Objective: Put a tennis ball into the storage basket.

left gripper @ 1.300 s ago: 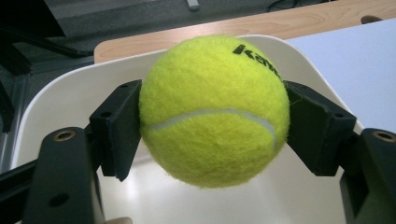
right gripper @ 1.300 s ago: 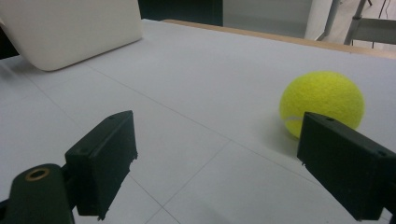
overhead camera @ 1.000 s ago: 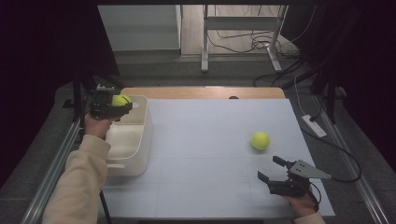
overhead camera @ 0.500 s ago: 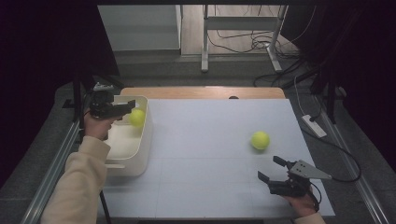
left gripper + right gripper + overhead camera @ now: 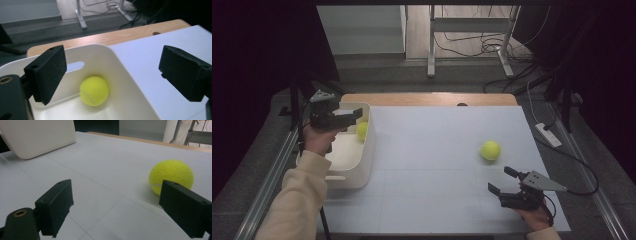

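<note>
A white bin (image 5: pixel 358 172) stands at the table's left edge, and a yellow tennis ball (image 5: pixel 362 130) lies in its far end. My left gripper (image 5: pixel 356 116) hovers over that end of the bin. Its jaws have just been opening and stand wide, with nothing between them. The left gripper view looks past the left gripper (image 5: pixel 112 67) down at the ball (image 5: pixel 94 91) inside the bin's rim (image 5: pixel 120 65). A second tennis ball (image 5: pixel 490 150) rests on the white mat at the right. My right gripper (image 5: pixel 499 180) is open near the front edge, a little short of that ball (image 5: pixel 171 177).
The white mat (image 5: pixel 427 165) covers most of the table, with a strip of bare wood (image 5: pixel 427 98) along the back. A power strip (image 5: pixel 548 134) and cables lie off the right edge. In the right gripper view the bin (image 5: pixel 37 137) stands far off at upper left.
The left gripper held the ball a second ago, then its jaws opened and the ball dropped into the bin. The right gripper has not moved.
</note>
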`<control>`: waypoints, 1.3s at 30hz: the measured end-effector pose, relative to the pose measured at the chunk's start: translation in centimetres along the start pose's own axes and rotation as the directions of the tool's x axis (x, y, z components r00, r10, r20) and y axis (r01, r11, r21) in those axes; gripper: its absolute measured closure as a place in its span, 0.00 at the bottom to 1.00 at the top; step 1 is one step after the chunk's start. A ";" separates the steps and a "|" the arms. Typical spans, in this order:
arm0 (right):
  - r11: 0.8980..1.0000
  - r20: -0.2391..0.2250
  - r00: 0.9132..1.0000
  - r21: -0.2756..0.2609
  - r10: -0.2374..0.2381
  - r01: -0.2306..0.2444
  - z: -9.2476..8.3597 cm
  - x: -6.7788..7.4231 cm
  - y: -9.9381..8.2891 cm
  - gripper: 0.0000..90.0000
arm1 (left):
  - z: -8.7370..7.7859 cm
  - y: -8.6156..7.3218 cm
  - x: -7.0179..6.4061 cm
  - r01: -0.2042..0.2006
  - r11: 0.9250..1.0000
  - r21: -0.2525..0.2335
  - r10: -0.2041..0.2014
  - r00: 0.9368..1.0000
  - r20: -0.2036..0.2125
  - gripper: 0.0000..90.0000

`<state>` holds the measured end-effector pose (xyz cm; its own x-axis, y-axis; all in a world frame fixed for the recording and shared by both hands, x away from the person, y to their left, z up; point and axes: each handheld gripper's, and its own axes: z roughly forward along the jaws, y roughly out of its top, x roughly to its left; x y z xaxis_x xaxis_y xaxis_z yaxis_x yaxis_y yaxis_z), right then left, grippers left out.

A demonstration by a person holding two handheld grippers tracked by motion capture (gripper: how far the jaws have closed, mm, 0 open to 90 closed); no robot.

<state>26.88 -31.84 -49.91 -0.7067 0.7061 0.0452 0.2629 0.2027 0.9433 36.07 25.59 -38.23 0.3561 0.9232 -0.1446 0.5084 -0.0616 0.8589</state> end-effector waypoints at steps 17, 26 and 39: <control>1.000 -0.007 1.000 0.002 0.000 0.000 0.7 -0.2 0.2 0.13 | -1.6 -0.7 -3.1 -0.038 0.996 -0.079 0.050 0.987 0.154 0.11; 1.000 -0.007 1.000 0.005 -0.009 0.009 0.7 -0.1 0.1 0.14 | -1.7 -1.2 -4.5 -0.044 0.994 -0.102 0.065 0.976 0.207 0.11; 1.000 -0.007 1.000 0.004 -0.012 0.012 0.4 -0.1 0.0 0.14 | -1.6 -1.1 -6.5 -0.071 0.990 -0.119 0.099 0.964 0.246 0.11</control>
<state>27.18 -31.62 -50.05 -0.7144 0.6988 0.0365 0.2571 0.2136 0.9425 31.96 20.29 -37.50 0.5867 0.7906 -0.1754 0.3845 -0.0814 0.9195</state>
